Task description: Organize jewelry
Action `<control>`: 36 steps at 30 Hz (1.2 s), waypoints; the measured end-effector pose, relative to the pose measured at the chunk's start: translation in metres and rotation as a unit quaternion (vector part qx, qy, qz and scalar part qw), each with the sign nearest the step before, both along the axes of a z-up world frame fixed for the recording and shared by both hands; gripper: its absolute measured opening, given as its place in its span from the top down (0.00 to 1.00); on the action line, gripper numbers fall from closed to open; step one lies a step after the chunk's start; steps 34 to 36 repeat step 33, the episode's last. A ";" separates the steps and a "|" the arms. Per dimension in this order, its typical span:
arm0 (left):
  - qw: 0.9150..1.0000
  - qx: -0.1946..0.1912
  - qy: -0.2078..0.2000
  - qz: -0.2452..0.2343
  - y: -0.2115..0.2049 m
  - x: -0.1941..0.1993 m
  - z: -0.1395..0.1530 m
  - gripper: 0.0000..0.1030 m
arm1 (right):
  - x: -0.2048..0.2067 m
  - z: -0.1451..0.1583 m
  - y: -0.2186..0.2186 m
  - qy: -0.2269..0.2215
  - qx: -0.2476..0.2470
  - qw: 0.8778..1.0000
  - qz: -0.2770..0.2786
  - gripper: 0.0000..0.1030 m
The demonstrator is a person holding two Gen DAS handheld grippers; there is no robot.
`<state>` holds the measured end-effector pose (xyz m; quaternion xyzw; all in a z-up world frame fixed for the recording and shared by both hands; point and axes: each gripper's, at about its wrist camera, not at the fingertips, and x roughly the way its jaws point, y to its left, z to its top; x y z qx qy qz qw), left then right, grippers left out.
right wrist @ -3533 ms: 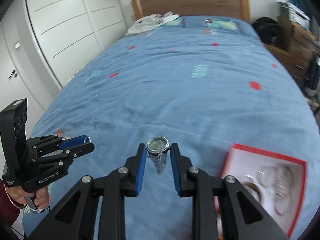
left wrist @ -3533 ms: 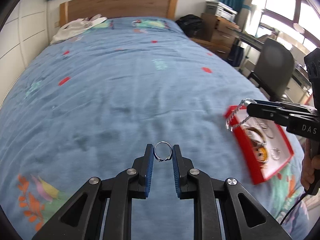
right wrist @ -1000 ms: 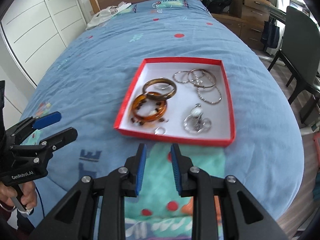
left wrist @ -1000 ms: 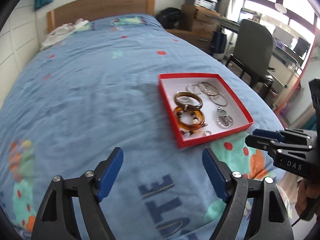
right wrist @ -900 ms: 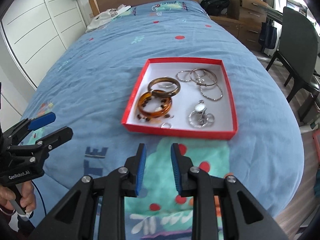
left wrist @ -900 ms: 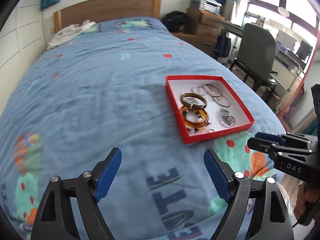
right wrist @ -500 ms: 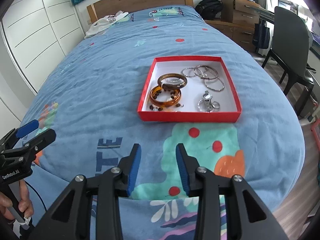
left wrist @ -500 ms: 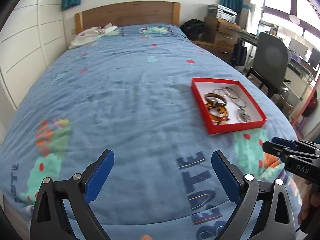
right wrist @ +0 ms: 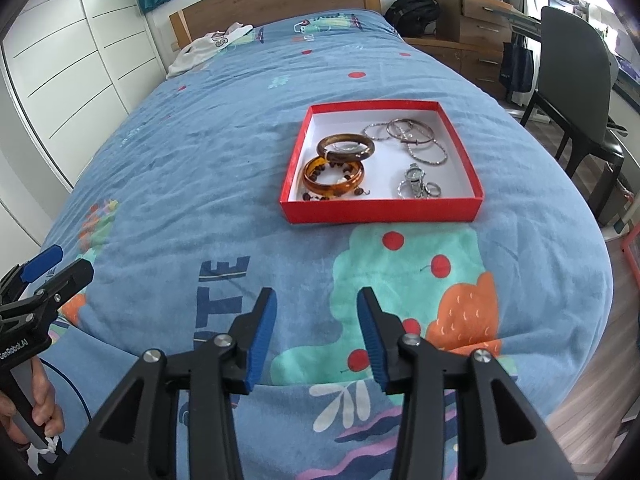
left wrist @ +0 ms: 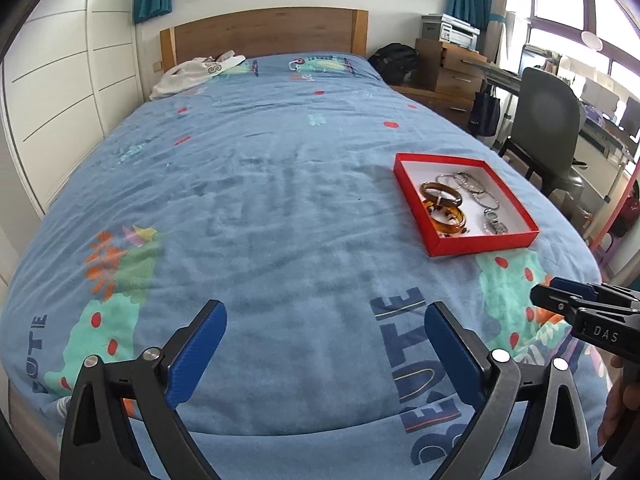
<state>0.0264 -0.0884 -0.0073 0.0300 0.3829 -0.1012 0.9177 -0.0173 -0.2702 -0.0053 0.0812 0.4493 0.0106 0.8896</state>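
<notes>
Spread wide and opening at the bottom of the left view, left gripper (left wrist: 322,344), nothing between the blue pads (left wrist: 198,354), only blue bedspread (left wrist: 260,208) below. Narrower but also opening at the bottom of the right view, right gripper (right wrist: 316,338), likewise empty, above the cartoon print. Beyond them, at centre right of both views, red box (right wrist: 380,209) flat on the bedspread, well apart from either gripper. Inside: brown bangle (right wrist: 346,146) over amber bangle (right wrist: 333,175) on the left, thin silver bangles (right wrist: 412,136) at the back right, watch (right wrist: 414,181) with small rings at the front right. Farther out: white cloth (left wrist: 196,72) by the wooden headboard (left wrist: 264,32) at upper left, chair (left wrist: 548,120) and drawers at right. Nothing blocking the box. Compared with seconds ago: ring and watch gone from the pads into the box, both grippers drawn back.
</notes>
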 end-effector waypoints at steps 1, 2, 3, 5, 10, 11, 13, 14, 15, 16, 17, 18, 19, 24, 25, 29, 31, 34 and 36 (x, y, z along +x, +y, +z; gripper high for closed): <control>1.000 0.001 -0.001 0.003 0.000 -0.001 -0.001 0.02 | -0.001 -0.001 0.000 0.000 0.001 1.000 -0.001 0.61; 1.000 0.001 -0.002 0.004 0.001 -0.001 -0.002 0.01 | -0.001 -0.002 -0.001 0.001 0.002 1.000 -0.003 0.61; 1.000 -0.001 -0.001 0.004 0.002 -0.001 -0.003 0.01 | -0.001 -0.004 -0.002 0.002 0.002 1.000 -0.005 0.61; 1.000 -0.002 0.006 0.003 0.003 0.000 -0.006 0.01 | -0.001 -0.006 -0.004 0.003 0.003 1.000 -0.009 0.61; 1.000 -0.007 0.015 0.005 0.006 0.001 -0.013 0.01 | -0.002 -0.011 -0.006 0.004 0.004 1.000 -0.017 0.61; 1.000 -0.008 0.017 0.006 0.006 0.002 -0.014 0.01 | -0.003 -0.012 -0.006 0.005 0.004 1.000 -0.019 0.61; 1.000 -0.008 0.019 0.006 0.007 0.002 -0.016 0.01 | -0.003 -0.014 -0.006 0.006 0.002 1.000 -0.021 0.61; 1.000 -0.009 0.019 0.006 0.007 0.002 -0.016 0.01 | -0.003 -0.015 -0.006 0.007 0.002 1.000 -0.022 0.61; 1.000 -0.009 0.020 0.006 0.007 0.002 -0.017 0.01 | -0.004 -0.016 -0.007 0.008 0.000 1.000 -0.024 0.61; 1.000 -0.009 0.021 0.006 0.008 0.002 -0.017 0.01 | -0.004 -0.017 -0.007 0.008 -0.001 1.000 -0.026 0.61; 1.000 -0.010 0.022 0.006 0.008 0.002 -0.018 0.01 | -0.004 -0.017 -0.007 0.007 -0.002 1.000 -0.027 0.61; 1.000 -0.011 0.023 0.006 0.008 0.003 -0.018 0.01 | -0.004 -0.017 -0.007 0.007 -0.003 1.000 -0.029 0.61; 1.000 -0.011 0.023 0.006 0.008 0.003 -0.018 0.01 | -0.004 -0.017 -0.007 0.007 -0.003 1.000 -0.029 0.61; 0.999 -0.016 0.028 0.005 0.010 0.005 -0.021 0.01 | -0.004 -0.017 -0.007 0.005 -0.010 0.999 -0.033 0.51; 0.999 -0.016 0.029 0.006 0.010 0.005 -0.021 0.01 | -0.005 -0.016 -0.007 0.004 -0.011 0.999 -0.033 0.50; 0.999 -0.018 0.033 0.006 0.012 0.006 -0.024 0.01 | -0.004 -0.015 -0.007 0.002 -0.015 0.999 -0.035 0.47; 0.999 -0.018 0.034 0.006 0.012 0.006 -0.025 0.01 | -0.004 -0.015 -0.007 0.002 -0.015 0.999 -0.037 0.47; 0.999 -0.018 0.034 0.006 0.012 0.006 -0.025 0.01 | -0.003 -0.015 -0.007 0.003 -0.016 0.999 -0.037 0.47; 0.999 -0.018 0.034 0.006 0.012 0.006 -0.025 0.01 | -0.003 -0.015 -0.007 0.003 -0.016 0.999 -0.037 0.47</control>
